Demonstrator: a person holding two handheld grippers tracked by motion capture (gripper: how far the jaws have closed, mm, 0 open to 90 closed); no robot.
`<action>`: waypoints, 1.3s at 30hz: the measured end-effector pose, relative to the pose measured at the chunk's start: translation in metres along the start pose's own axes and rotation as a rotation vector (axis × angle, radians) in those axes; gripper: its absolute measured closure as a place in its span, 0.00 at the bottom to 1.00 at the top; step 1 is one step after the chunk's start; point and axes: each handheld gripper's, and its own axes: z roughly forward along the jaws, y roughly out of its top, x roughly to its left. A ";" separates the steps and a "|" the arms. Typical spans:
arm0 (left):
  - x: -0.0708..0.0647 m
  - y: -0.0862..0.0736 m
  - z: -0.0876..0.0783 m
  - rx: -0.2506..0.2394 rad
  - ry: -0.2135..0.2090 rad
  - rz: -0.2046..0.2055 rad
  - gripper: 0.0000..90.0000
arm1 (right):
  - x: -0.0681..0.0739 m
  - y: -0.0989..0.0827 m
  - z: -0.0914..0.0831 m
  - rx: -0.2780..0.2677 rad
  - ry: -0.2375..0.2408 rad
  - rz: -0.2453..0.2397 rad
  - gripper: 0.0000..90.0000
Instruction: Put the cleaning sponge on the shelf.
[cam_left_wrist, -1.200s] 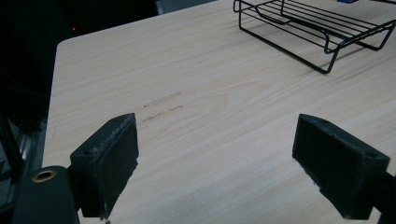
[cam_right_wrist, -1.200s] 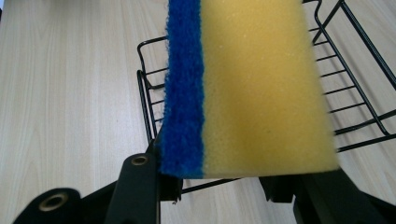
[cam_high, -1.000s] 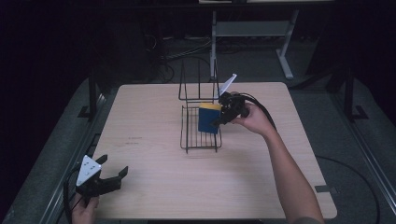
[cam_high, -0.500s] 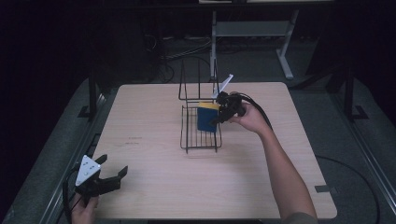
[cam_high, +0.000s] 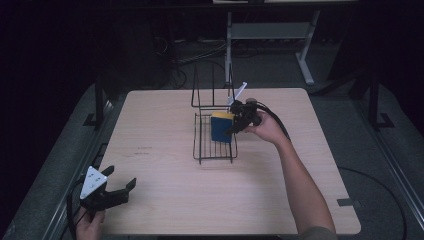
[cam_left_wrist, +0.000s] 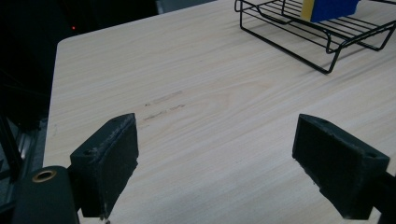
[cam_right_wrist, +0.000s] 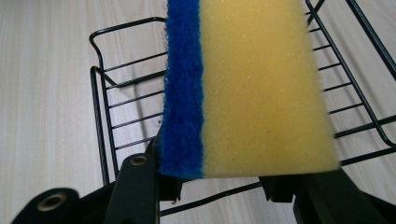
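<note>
The right gripper (cam_high: 239, 122) was clamped on a yellow sponge with a blue scouring face (cam_high: 220, 127), its jaws pressing the sponge's two sides. In the high view the sponge stood on edge over the black wire rack (cam_high: 215, 145), near the rack's 1 o'clock corner, and whether it rested on the wires or hung just above them could not be told. The rack sat near the middle of the wooden table (cam_high: 165, 195), its tall back frame rising at its 12 o'clock end. In the right gripper view the sponge (cam_right_wrist: 247, 88) reached away from the jaws, blue layer at 9 o'clock and yellow foam at 3 o'clock, with the rack's wires (cam_right_wrist: 126, 107) beneath it.

The left gripper (cam_high: 122, 192) was at the table's 7 o'clock corner, well apart from the rack, jaws wide apart and holding nothing. Its own view showed bare wood between the pads (cam_left_wrist: 109, 158), with the rack (cam_left_wrist: 299, 35) at 1 o'clock.
</note>
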 end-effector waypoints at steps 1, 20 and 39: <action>0.000 0.000 0.000 0.001 -0.001 0.002 0.15 | 0.000 0.000 0.000 -0.001 -0.003 -0.003 0.63; -0.001 0.000 0.001 0.006 -0.001 0.009 0.15 | -0.002 -0.002 0.001 -0.002 0.009 0.006 0.62; 0.000 0.001 0.000 0.001 -0.001 0.003 0.15 | -0.001 -0.002 0.000 -0.004 0.000 0.013 0.54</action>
